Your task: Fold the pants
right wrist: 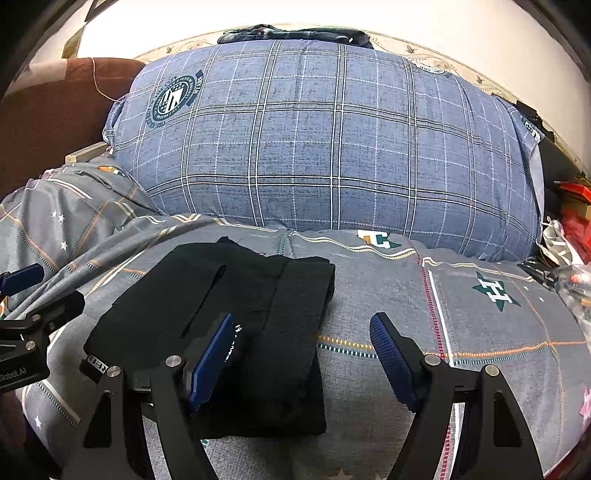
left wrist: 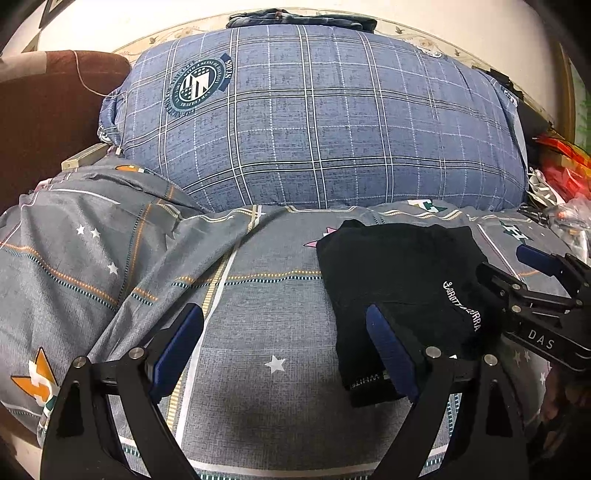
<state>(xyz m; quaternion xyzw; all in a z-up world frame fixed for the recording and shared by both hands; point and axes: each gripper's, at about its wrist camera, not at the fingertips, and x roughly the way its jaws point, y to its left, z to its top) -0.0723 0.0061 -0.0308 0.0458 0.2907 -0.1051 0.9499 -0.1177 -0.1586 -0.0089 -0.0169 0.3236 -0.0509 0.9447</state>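
The black pants lie folded into a compact rectangle on the grey patterned bedsheet. They also show in the right wrist view, with white lettering near the front edge. My left gripper is open and empty, its right finger at the pants' left edge. My right gripper is open and empty, its left finger over the pants, its right finger over bare sheet. The right gripper also shows in the left wrist view, at the pants' right side. The left gripper also shows in the right wrist view.
A large blue plaid pillow lies behind the pants, with dark folded clothes beyond it. A brown sofa arm is at the left. Red packaging and clutter sit at the right edge of the bed.
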